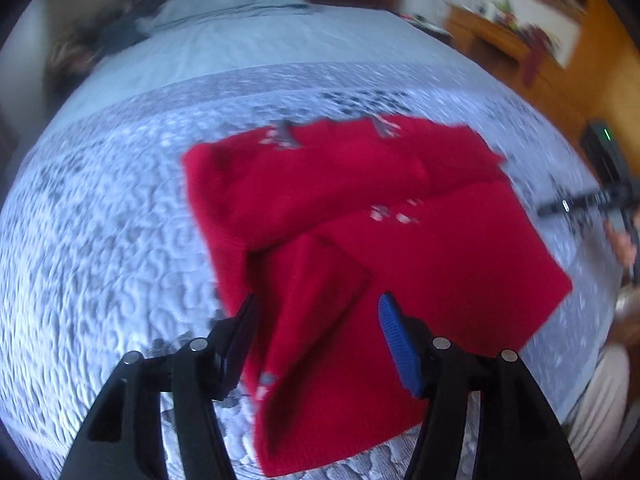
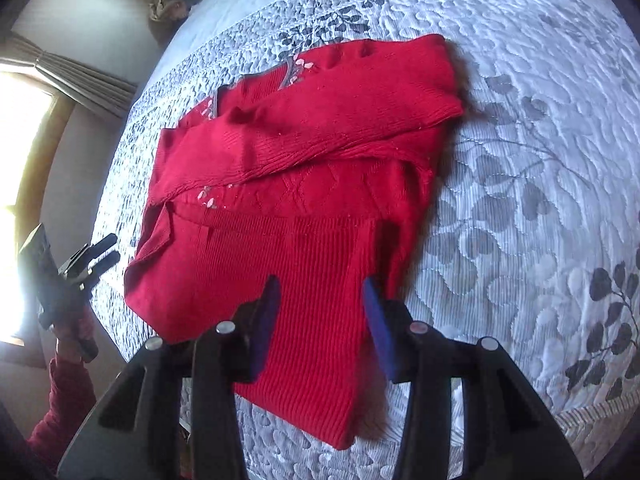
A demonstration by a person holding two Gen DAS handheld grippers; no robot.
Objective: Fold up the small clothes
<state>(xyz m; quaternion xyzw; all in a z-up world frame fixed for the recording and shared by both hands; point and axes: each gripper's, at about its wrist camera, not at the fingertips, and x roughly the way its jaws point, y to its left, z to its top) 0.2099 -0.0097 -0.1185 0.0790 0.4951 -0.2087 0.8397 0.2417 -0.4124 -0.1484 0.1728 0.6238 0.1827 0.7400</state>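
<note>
A red sweater [image 1: 360, 240] lies on a bed covered with a grey-white quilted bedspread [image 1: 100, 240] printed with dark leaves. The sweater [image 2: 304, 184] is partly folded: one sleeve is laid across the upper body as a wide diagonal band, and a ribbed part lies over the near middle, reaching toward the near edge of the bed. Small pale flower embroidery shows near the neckline at the far side and again near the middle of the garment. In the left wrist view, which is blurred, the left gripper [image 1: 316, 344] is above the near left part of the sweater with its jaws spread apart and nothing between them; red cloth fills the gap beneath. In the right wrist view the right gripper [image 2: 320, 320] is likewise released, its blue-padded fingers [image 2: 376, 328] wide apart over the ribbed near part of the sweater, holding nothing. Whether either gripper touches the cloth cannot be told. From the right wrist view the left gripper [image 2: 100, 252] appears at the far left edge of the bed, just beside the sweater. Beyond the quilt, a pale blue sheet and a pillow [image 1: 232, 0] lie at the far end, and a wooden dresser [image 1: 492, 40] stands at the far right.
</note>
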